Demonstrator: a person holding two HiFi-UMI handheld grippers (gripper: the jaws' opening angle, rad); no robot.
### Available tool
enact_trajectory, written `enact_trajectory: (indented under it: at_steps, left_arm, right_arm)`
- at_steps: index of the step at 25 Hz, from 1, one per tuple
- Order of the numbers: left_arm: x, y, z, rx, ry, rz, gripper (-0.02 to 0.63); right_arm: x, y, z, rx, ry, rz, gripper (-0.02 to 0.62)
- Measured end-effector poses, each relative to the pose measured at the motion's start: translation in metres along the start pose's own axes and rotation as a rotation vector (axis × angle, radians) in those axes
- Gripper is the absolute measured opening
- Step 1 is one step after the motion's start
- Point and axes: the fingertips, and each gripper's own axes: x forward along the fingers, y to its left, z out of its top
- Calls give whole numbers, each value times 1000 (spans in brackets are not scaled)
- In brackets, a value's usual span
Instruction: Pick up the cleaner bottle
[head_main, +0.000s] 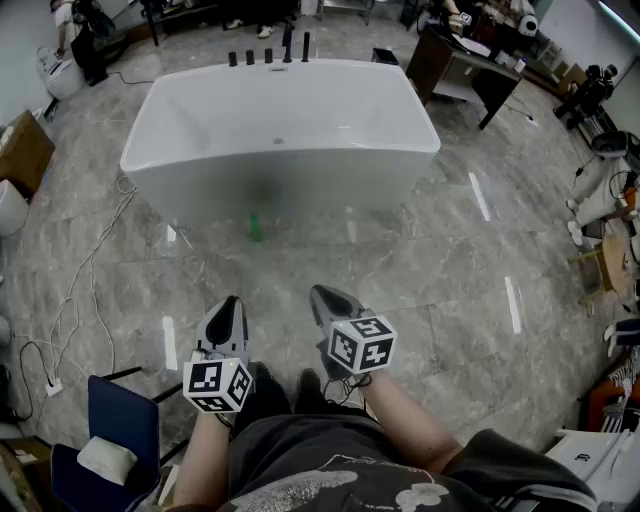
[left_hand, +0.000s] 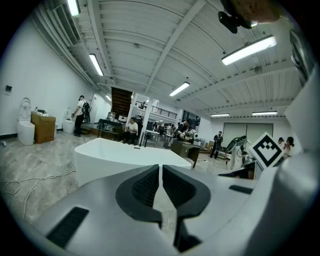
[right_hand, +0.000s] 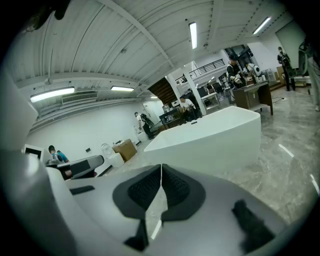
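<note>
Cleaner bottle (head_main: 255, 228) is in neither set of fingers. I read both pairs as pressed together with nothing between them, on the left gripper (head_main: 228, 303) and the right gripper (head_main: 325, 293) alike. The two grippers hang side by side, well short of the bathtub (head_main: 330, 180), pointing toward its near wall. The bottle, only a small green blur to me, sits on the floor (head_main: 420, 270) right at the foot of that near wall, a little left of its middle. Black tap fittings (head_main: 268, 52) line the tub's far rim. White cables (head_main: 95, 270) trail off the tub's left side.
</note>
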Motion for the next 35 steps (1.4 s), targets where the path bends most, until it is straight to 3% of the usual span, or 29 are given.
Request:
enact_trajectory:
  at_steps: [7, 11, 14, 24, 35]
  left_arm:
    - [-3, -11, 8, 6, -9, -7, 31]
    - [-7, -17, 7, 15, 5, -9, 31]
    - [-13, -15, 11, 25, -3, 7, 31]
    - [-14, 29, 7, -21, -32, 90, 31]
    - [74, 108, 23, -76, -29, 52, 31]
  right_arm:
    - [-11, 4, 8, -25, -12, 17, 29]
    - [-19, 7, 11, -129, -25, 25, 29]
    - [-21, 11, 11, -143, -43, 43, 29]
    - [3, -6, 5, -88, -41, 9, 29]
    - [90, -39, 40, -65, -13, -100, 29]
